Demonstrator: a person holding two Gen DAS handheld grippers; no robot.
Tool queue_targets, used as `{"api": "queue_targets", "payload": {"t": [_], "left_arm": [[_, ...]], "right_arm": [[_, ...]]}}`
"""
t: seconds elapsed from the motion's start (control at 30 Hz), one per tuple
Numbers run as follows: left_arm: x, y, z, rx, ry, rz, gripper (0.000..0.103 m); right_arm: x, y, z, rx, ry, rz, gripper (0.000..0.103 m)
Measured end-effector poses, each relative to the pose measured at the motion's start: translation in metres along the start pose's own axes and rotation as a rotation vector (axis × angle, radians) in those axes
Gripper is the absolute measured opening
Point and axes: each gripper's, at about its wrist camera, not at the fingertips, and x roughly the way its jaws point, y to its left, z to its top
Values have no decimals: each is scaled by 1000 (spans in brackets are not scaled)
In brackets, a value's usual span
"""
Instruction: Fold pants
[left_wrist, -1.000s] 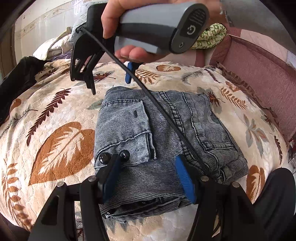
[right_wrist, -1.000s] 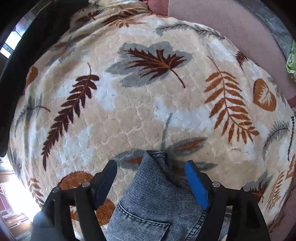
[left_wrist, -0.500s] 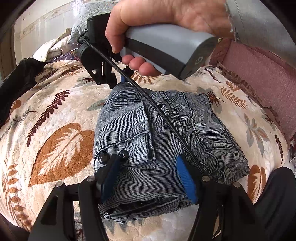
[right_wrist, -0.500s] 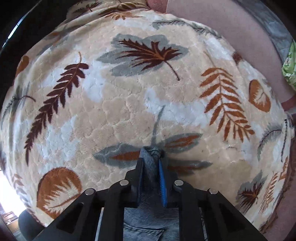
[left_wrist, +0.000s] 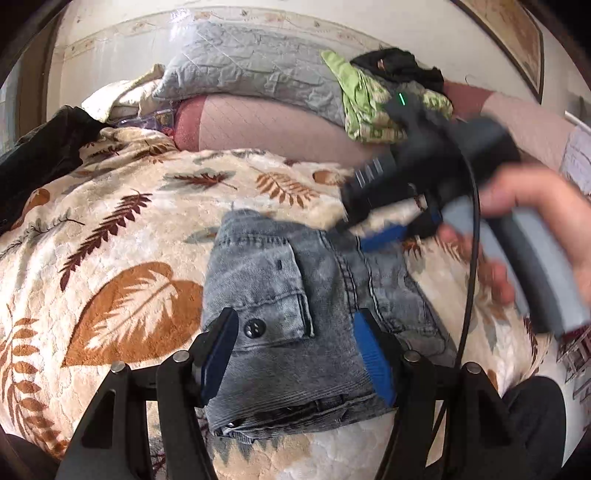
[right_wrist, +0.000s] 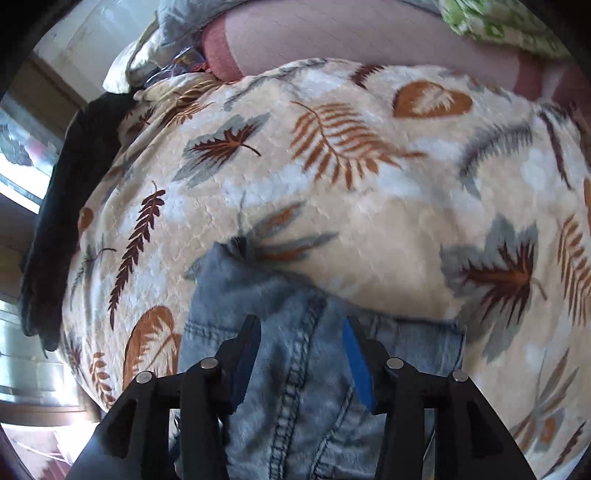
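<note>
Tool over leaf-print blanket

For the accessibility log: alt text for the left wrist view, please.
Folded grey jeans lie on a leaf-print blanket, between the open left gripper fingers. Beyond, a hand carries the blurred right gripper over the jeans' far edge.

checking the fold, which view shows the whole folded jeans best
The left wrist view: the folded jeans lie almost whole on the leaf blanket, pocket flap and button visible. The right wrist view shows only their far edge, blurred, between that gripper's fingers.
</note>
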Motion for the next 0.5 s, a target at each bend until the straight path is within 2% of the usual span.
{"api": "queue_targets", "payload": {"t": [0.07,0.13,0.2,0.27,0.3,0.4,0.5], "left_arm": [[-8,6,5,-29,-54,24,66],[-9,18,9,-78,-64,48,66],[-5,31,10,-127,-47,76,66],[0,46,11,-185,-23,105,66],[2,52,11,-212,-12,114,66],[11,65,4,-268,29,150,66],[21,68,-3,-277,82,166,66]], "right_arm": [[20,-27,-24,33,68,-74,50],[12,-40,-33,79,19,6,50],[-4,-40,-40,115,-22,31,51],[-20,-31,-53,94,-82,27,51],[-24,-25,-64,69,-98,31,58],[-1,-20,-96,-16,-29,-59,72],[-10,-23,-105,14,-68,-34,72]]}}
